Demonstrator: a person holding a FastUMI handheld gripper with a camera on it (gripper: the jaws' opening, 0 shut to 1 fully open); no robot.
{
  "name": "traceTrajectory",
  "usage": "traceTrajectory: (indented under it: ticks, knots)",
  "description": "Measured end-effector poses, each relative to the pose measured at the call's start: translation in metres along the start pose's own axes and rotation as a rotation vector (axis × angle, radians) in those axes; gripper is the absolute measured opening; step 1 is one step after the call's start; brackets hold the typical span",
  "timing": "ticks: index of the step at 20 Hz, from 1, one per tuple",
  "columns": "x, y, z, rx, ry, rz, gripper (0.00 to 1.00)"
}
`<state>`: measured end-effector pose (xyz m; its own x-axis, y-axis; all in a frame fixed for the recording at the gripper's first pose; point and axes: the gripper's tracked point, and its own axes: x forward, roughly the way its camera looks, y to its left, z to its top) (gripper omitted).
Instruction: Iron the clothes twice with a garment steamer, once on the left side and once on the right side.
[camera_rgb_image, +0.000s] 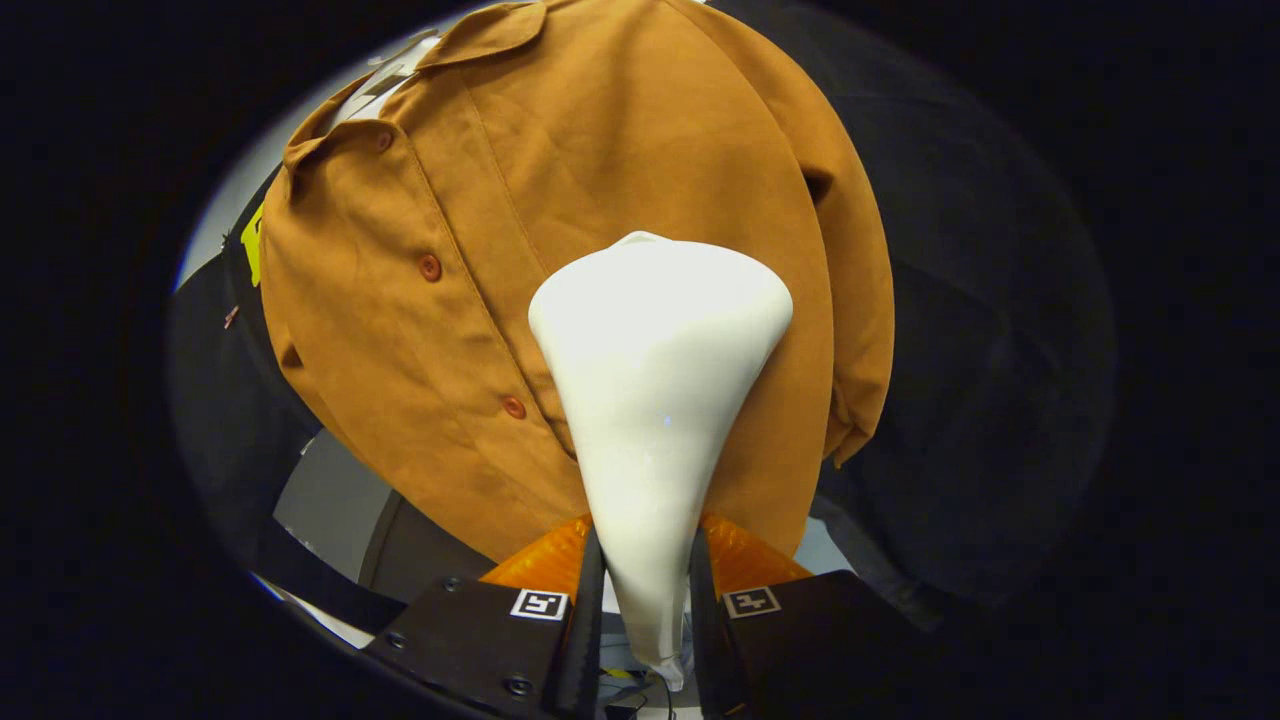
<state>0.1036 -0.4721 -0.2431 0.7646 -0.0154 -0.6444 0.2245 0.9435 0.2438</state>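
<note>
Black cloth wall (980, 300) of the booth behind everything, draped and dim, with a pale wall strip (215, 215) showing beside it past the collar.

Claw (645, 600) closed down to a narrow gap, both fingers (585, 620) pressed against the slim neck of the garment steamer (655, 400) — one on each side, the handle held firmly between them. Steamer white and smooth, narrow where gripped, widening ahead of the fingers into a broad rounded head. Head set against the shirt front, or at least very close to it; actual contact hard to judge from behind.

Just beyond the fingers, the brown shirt (600, 180), hanging upright and spread wide, buttoned down the front. Button placket (470, 340) running slantwise, with a row of reddish buttons, lying beside the steamer head rather than under it. Steamer head thus over one front panel, on the side of the placket nearer the hanging sleeve (860, 300). Sleeve dropping straight along that edge of the shirt, cuff near the level of the hem. Collar (480, 35) folded flat at the top.

Below the hem, to the buttoned side of the claw, a grey floor or table surface (330, 500) — too little shown to tell which.
</note>
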Motion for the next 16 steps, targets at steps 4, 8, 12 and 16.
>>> traceTrajectory:
  ticks: [4, 8, 12, 16]
  knots:
    - [0.002, -0.006, -0.021, 0.021, 0.050, -0.009, 0.42]
    - [0.005, -0.012, -0.038, 0.044, 0.092, -0.027, 0.42]
    - [0.004, -0.017, -0.057, 0.092, 0.130, -0.064, 0.42]
    - [-0.010, -0.021, -0.057, 0.106, 0.114, -0.121, 0.42]
